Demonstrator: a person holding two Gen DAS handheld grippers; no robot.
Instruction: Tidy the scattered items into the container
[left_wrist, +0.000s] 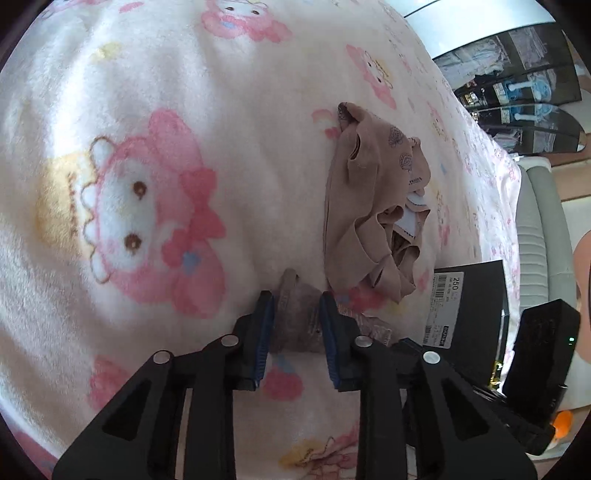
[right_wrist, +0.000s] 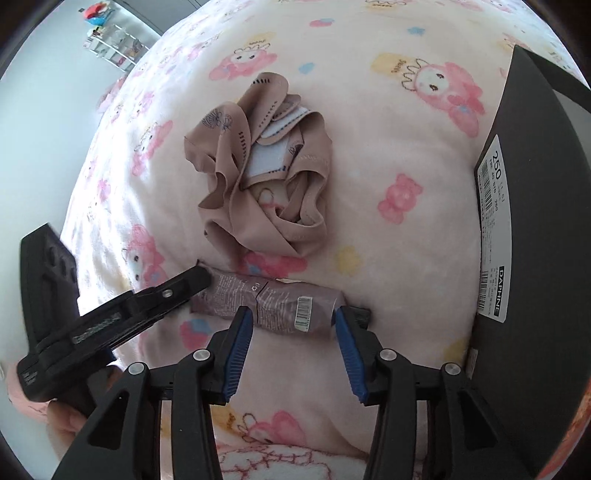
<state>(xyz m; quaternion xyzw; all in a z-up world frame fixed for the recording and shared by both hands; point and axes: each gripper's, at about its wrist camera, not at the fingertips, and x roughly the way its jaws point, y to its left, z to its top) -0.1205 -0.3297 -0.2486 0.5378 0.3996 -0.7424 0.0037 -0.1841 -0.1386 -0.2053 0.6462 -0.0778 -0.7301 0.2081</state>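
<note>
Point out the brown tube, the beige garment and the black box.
brown tube (right_wrist: 280, 306): right wrist view, middle of its body.
beige garment (right_wrist: 258, 166): right wrist view, centre of the crumpled pile.
black box (right_wrist: 539, 221): right wrist view, its dark side wall.

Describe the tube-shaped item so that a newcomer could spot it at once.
On the pink cartoon-print blanket, look below the crumpled beige garment, left of the black box. The mauve tube lies flat there, printed with small text and a barcode, unlike the soft cloth.

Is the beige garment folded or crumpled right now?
Crumpled. The beige garment lies in a loose bunched heap on the blanket, with its white lining exposed and its edges twisted over each other, outside the black box.
</note>
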